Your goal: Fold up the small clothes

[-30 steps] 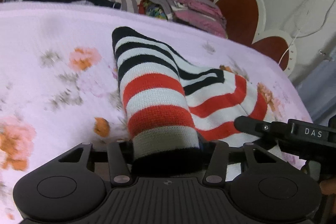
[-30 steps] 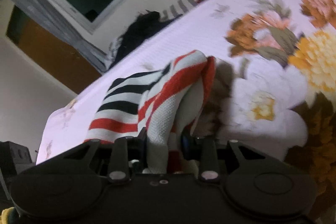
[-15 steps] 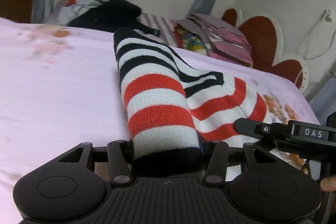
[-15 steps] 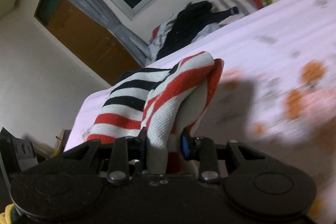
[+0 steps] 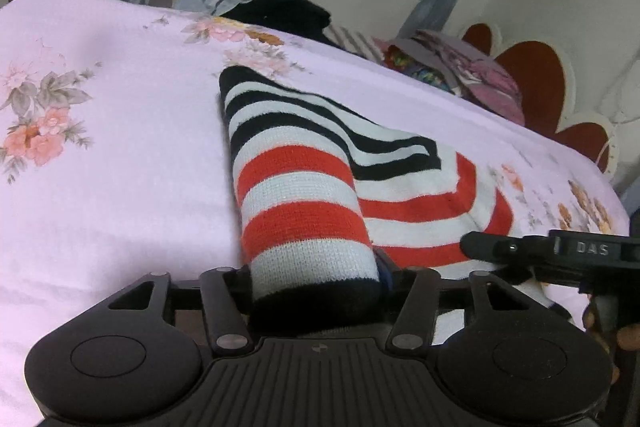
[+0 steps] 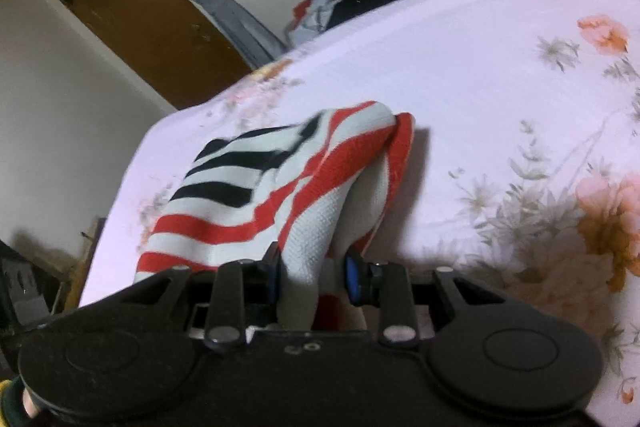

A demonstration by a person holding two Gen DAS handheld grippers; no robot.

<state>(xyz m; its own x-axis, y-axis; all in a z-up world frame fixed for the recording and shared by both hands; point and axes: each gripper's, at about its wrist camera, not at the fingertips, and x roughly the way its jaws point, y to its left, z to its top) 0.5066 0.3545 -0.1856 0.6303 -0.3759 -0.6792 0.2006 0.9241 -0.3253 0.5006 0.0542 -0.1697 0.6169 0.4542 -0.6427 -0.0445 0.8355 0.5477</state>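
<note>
We're holding a striped knit garment (image 5: 304, 195) up over the pink floral bedspread (image 5: 120, 167), so it's hanging between our two tools above the bed. On the left, our left gripper (image 5: 314, 291) is clamping down on the black hem end, with the red and white bands bunching right between its fingers. Over on the right, our right gripper (image 6: 312, 275) is pinching a white-and-red fold of the same garment, blue pads (image 6: 354, 277) pressing in. A clothes pile (image 5: 280, 13) is sitting at the far edge of the bed.
</note>
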